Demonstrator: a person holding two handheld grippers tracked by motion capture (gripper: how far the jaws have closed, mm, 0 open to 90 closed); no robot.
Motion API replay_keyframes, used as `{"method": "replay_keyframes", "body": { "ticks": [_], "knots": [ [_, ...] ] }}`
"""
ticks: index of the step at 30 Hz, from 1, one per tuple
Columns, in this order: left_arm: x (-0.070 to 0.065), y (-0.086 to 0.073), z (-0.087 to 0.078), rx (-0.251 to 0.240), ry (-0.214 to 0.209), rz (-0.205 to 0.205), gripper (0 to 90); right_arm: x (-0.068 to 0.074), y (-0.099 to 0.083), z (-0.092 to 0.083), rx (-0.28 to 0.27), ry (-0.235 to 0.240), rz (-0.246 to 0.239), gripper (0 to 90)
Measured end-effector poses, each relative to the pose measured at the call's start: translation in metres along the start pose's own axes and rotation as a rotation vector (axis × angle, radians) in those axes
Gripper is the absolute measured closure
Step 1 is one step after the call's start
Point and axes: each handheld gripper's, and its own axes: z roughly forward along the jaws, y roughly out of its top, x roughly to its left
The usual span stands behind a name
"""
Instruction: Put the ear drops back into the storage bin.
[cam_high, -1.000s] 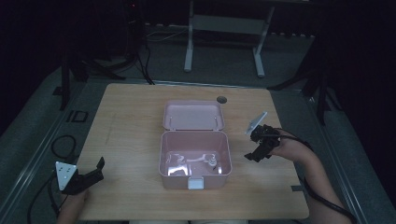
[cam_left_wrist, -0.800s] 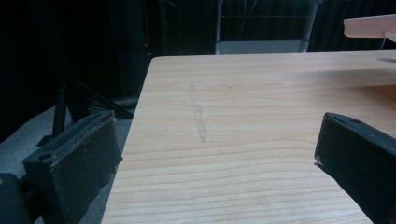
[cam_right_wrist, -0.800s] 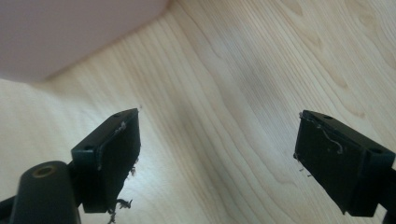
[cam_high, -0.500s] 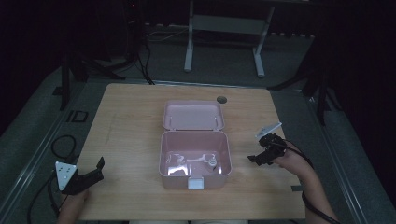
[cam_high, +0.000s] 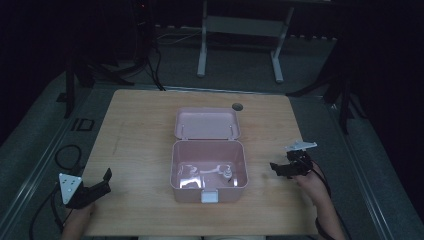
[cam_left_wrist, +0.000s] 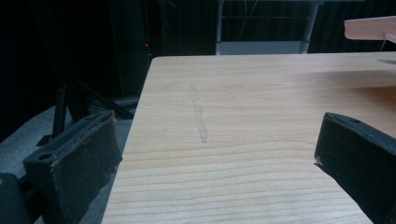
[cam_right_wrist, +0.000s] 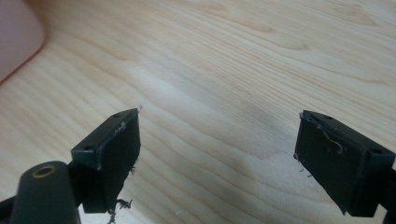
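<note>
A pink box (cam_high: 209, 170) stands open in the middle of the wooden table (cam_high: 140, 130), its lid (cam_high: 207, 123) laid back flat behind it. Pale, shiny items (cam_high: 210, 175) lie inside; I cannot tell what they are. My right gripper (cam_high: 278, 169) hovers low over the table just right of the box, open, with bare wood between its jaws (cam_right_wrist: 219, 140). My left gripper (cam_high: 104, 181) rests at the table's front left corner, open and holding nothing (cam_left_wrist: 210, 149). A corner of the pink box (cam_right_wrist: 18, 37) shows at the upper left of the right gripper view.
A small round hole (cam_high: 237, 106) sits near the table's far edge behind the lid. A faint scratch (cam_left_wrist: 198, 114) marks the wood ahead of the left gripper. Beyond the table are a dark floor, cables (cam_high: 65, 155) and a metal stand (cam_high: 240, 45).
My right gripper has moved away from the box toward the person and lowered near the table's right side. The left gripper has stayed in place.
</note>
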Motion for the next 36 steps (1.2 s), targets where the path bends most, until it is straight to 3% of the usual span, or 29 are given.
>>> {"method": "replay_keyframes", "body": {
  "ticks": [4, 9, 16, 22, 28, 36],
  "knots": [
    [0.000, 0.000, 0.000, 0.000, 0.000, 0.000, 0.4, 0.000, -0.010, -0.001, -0.062, -0.062, 0.034, 13.9],
    [0.000, 0.000, 0.000, 0.000, 0.000, 0.001, 0.4, 0.002, -0.022, -0.002, -0.148, -0.142, 0.109, 13.8],
    [0.000, 0.000, 0.000, -0.001, -0.001, 0.000, 0.4, 0.005, -0.038, 0.000, -0.207, -0.250, 0.204, 13.8],
    [0.000, 0.000, 0.000, -0.002, -0.001, 0.001, 0.4, 0.006, -0.046, -0.005, -0.269, -0.311, 0.261, 13.8],
    [0.000, 0.000, 0.000, -0.002, -0.002, 0.002, 0.4, 0.009, -0.052, -0.008, -0.324, -0.346, 0.271, 13.9],
    [0.000, 0.000, 0.000, -0.003, -0.006, 0.001, 0.4, 0.016, -0.053, -0.009, -0.389, -0.354, 0.215, 13.9]
  ]
}}
